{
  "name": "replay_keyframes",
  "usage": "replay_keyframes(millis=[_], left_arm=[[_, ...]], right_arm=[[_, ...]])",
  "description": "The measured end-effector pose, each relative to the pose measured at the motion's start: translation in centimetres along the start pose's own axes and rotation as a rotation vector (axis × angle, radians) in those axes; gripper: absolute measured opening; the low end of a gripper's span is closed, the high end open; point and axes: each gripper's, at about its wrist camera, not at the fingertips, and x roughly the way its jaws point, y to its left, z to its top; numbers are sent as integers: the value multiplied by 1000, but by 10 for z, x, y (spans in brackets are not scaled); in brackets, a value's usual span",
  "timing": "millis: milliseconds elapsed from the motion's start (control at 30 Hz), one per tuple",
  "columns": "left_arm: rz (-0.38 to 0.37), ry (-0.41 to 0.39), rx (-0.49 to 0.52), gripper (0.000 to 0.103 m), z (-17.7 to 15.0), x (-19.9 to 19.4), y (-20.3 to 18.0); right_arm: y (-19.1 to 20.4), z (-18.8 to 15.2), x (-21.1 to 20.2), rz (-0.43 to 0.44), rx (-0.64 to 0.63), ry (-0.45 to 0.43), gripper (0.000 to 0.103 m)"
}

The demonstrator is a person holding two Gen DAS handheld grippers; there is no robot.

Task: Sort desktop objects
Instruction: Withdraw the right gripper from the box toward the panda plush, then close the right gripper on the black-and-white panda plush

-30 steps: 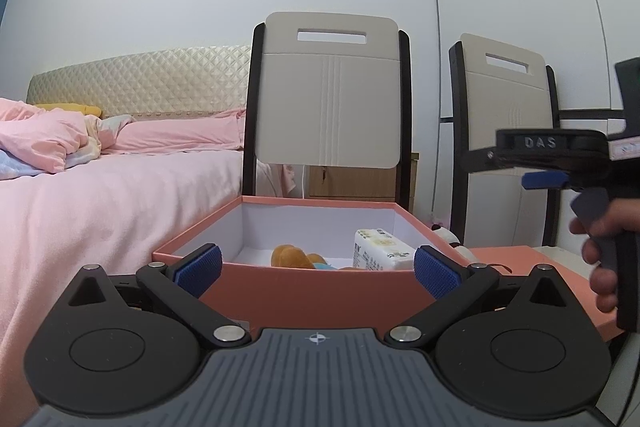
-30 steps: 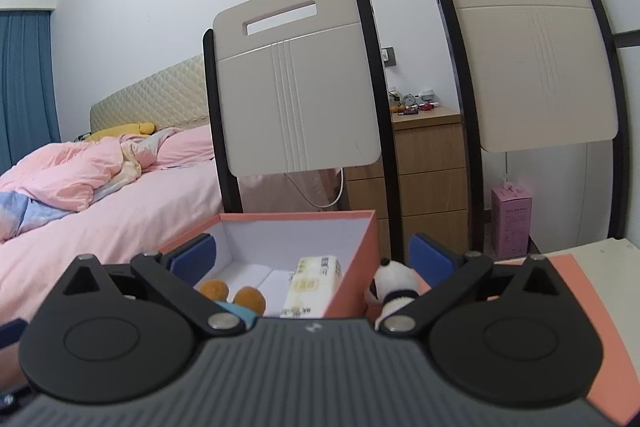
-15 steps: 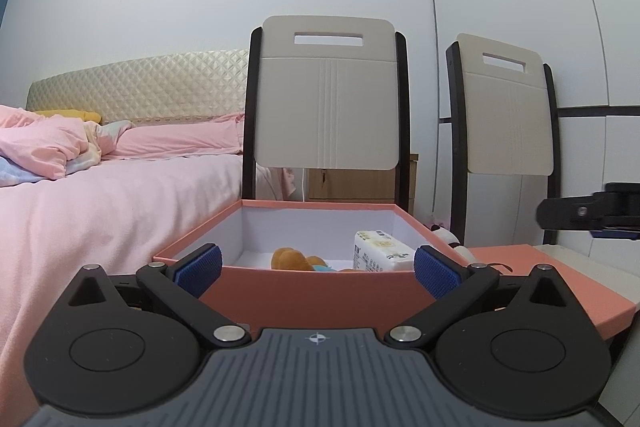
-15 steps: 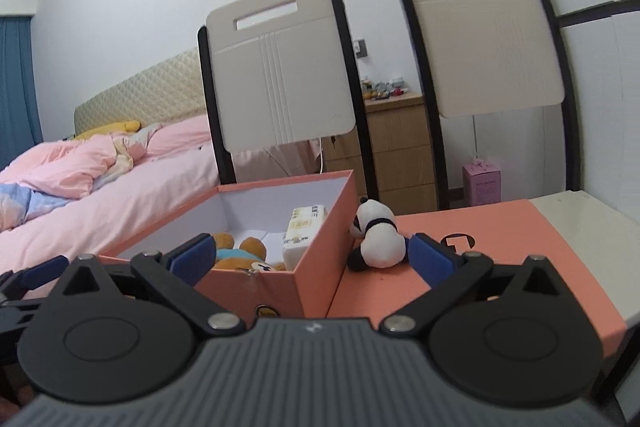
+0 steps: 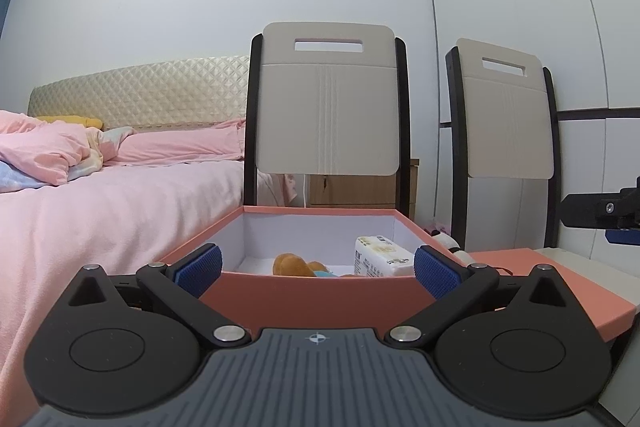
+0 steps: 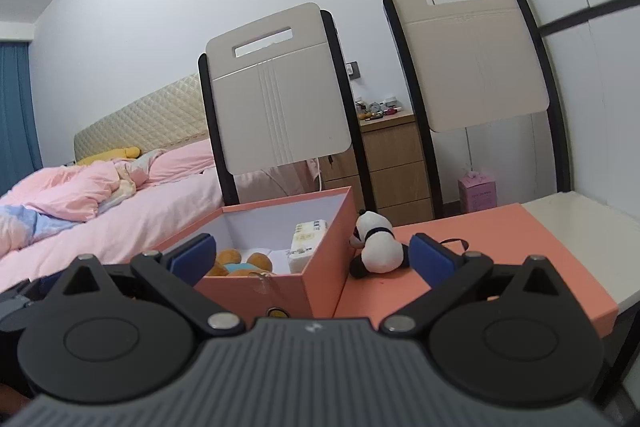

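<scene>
An open salmon box (image 5: 316, 293) (image 6: 276, 279) stands on the desk. Inside lie a brown plush bear (image 5: 294, 265) (image 6: 236, 261) and a white tissue pack (image 5: 380, 257) (image 6: 306, 241). A small panda plush (image 6: 378, 247) sits on the salmon lid (image 6: 500, 247) just right of the box; only a part of the panda (image 5: 448, 239) shows in the left wrist view. My left gripper (image 5: 318, 265) is open and empty at the box's near wall. My right gripper (image 6: 312, 255) is open and empty, near the box's right corner and the panda.
Two chairs (image 5: 328, 115) (image 6: 472, 51) stand behind the desk. A bed with pink bedding (image 5: 100, 195) is at the left. A wooden dresser (image 6: 396, 167) is behind the chairs. The white desk top (image 6: 576, 223) shows right of the lid.
The right gripper has pulled back and to the right, off the box's interior, so the panda and lid now show fully. The left gripper has hardly moved.
</scene>
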Motion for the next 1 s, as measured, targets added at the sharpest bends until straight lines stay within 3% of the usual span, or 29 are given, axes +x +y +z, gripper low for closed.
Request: replay_keyframes(millis=[500,700,833,1000], left_arm=[[0,-2,9,103,0,-1,-1],[8,10,3,103,-2,3,1],[4,11,-5,103,-2,4,2],[4,16,-2,103,-2,5,2]], right_arm=[[4,1,-3,-44,-41,-22,103],[-4,19,5,-60,-74,-40,103],[-25,42,38,-59,-13,14,103],[-46,61,108,-89,-17,105,103]])
